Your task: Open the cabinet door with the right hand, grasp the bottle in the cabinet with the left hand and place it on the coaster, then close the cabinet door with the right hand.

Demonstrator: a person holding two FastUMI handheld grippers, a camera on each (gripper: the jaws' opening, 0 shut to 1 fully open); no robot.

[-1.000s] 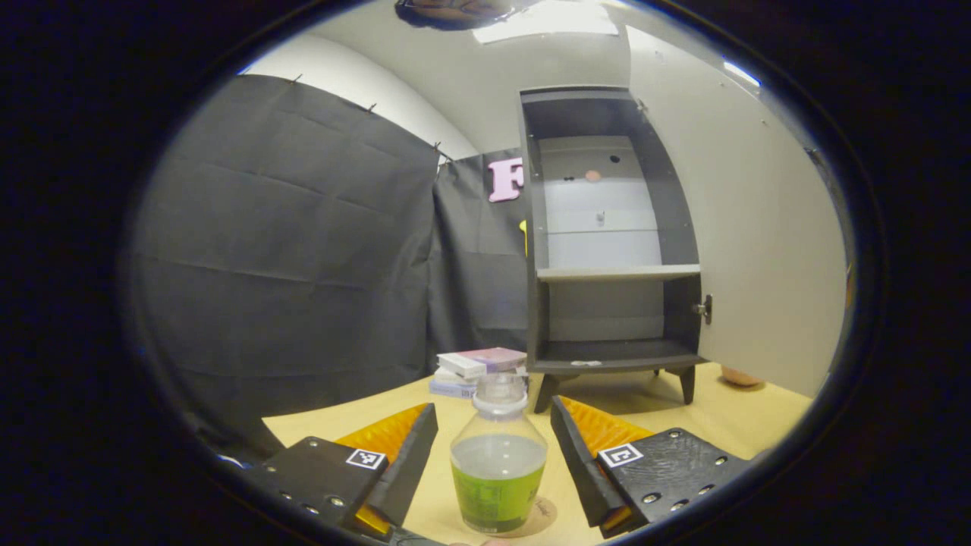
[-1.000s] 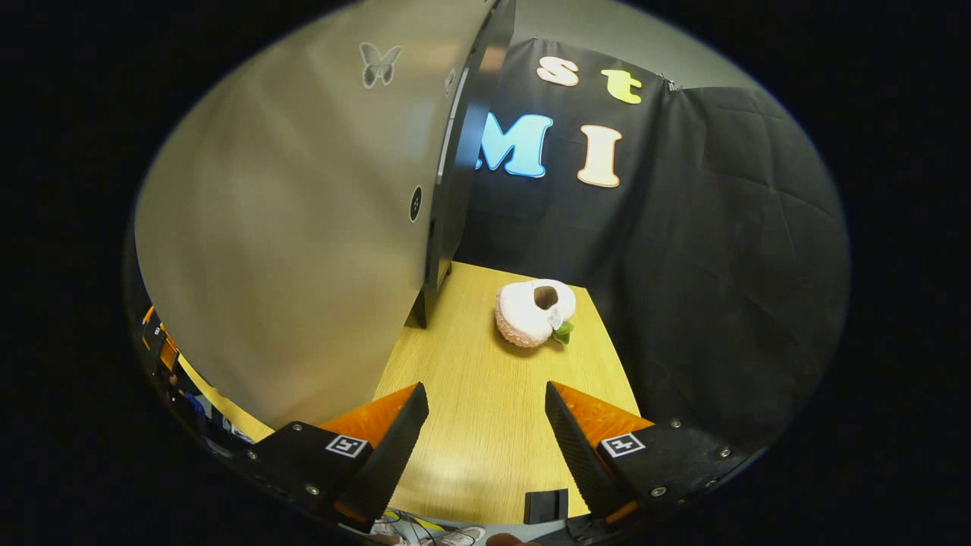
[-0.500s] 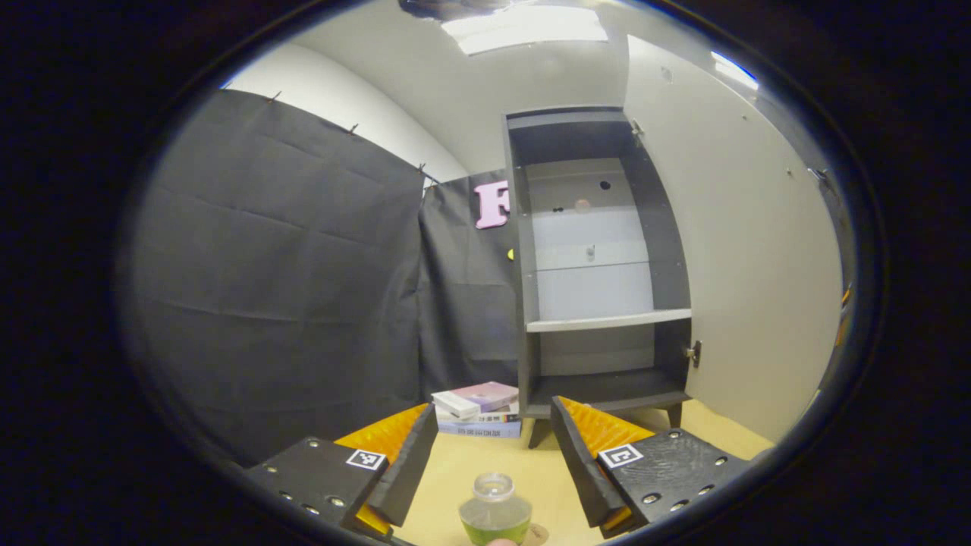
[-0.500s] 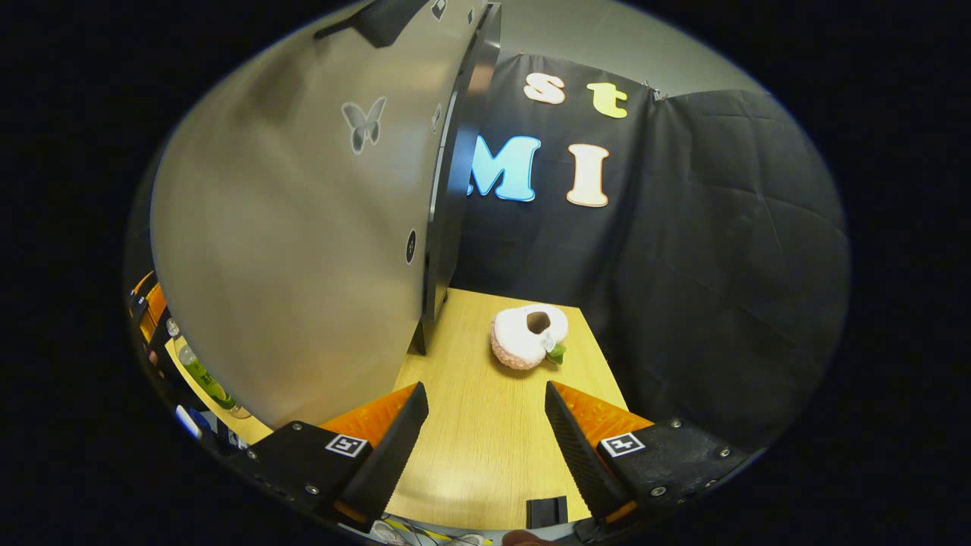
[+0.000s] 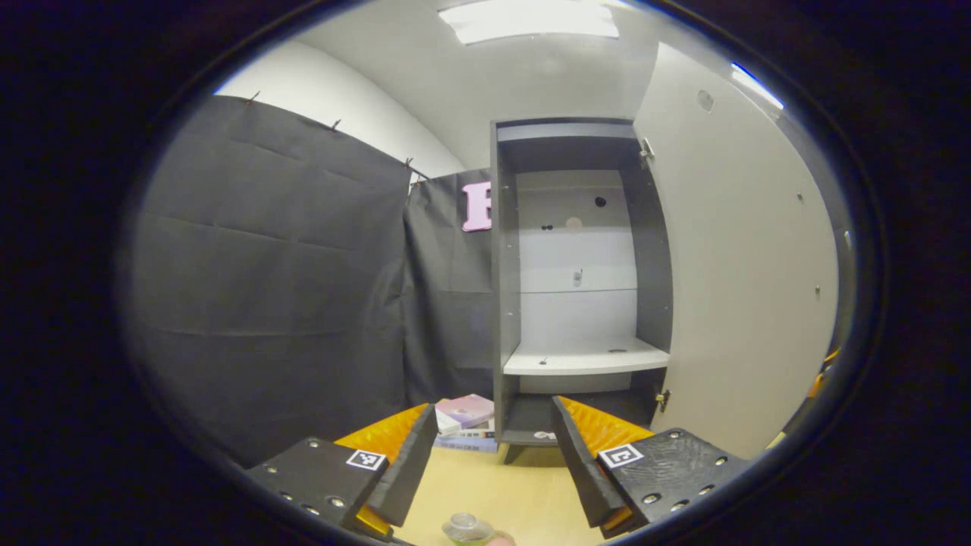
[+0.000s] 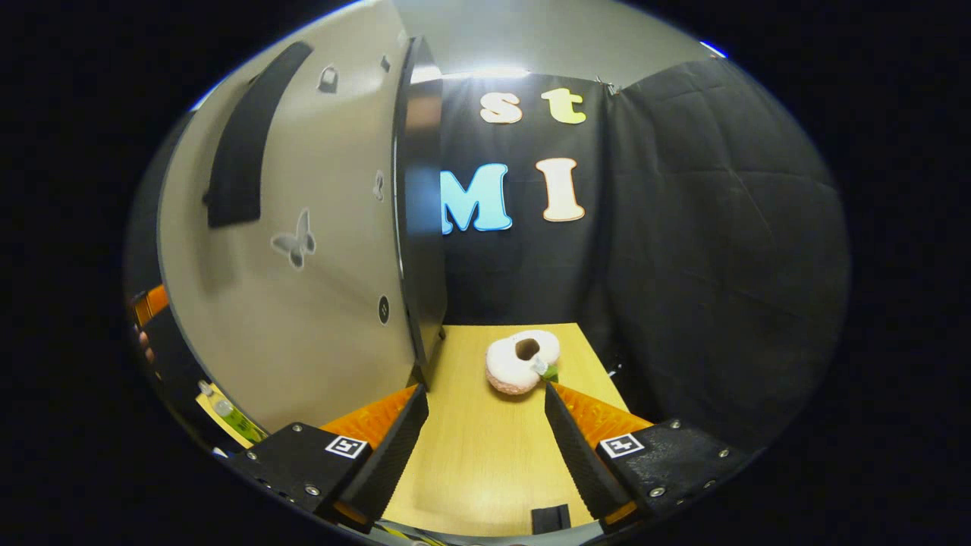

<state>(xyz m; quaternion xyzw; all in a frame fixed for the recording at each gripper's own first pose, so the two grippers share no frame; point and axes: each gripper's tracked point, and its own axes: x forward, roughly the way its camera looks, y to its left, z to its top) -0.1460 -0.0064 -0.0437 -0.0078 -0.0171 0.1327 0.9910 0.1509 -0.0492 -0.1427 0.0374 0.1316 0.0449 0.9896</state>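
Observation:
The dark cabinet [image 5: 504, 288] stands open with bare shelves, its pale door [image 5: 740, 288] swung out to the right. In the left gripper view, only the top of the clear bottle [image 5: 464, 526] shows, low on the wooden table and below my open left gripper [image 5: 494, 413]. My right gripper [image 6: 485, 394] is open and holds nothing, just right of the door's outer face [image 6: 303, 303]. That face carries a black handle [image 6: 239, 178] high up. In the right gripper view, the bottle [image 6: 226, 412] with its green label peeks out below the door.
A stack of books [image 5: 464, 425] lies left of the cabinet's foot. A pale plush ring [image 6: 520, 364] lies on the table [image 6: 485, 462] ahead of the right gripper. Black cloth walls close the booth behind and on both sides.
My left gripper has lifted away from the bottle, which stays standing on the table. The right gripper has swung toward the door's outer face, bringing the handle into sight.

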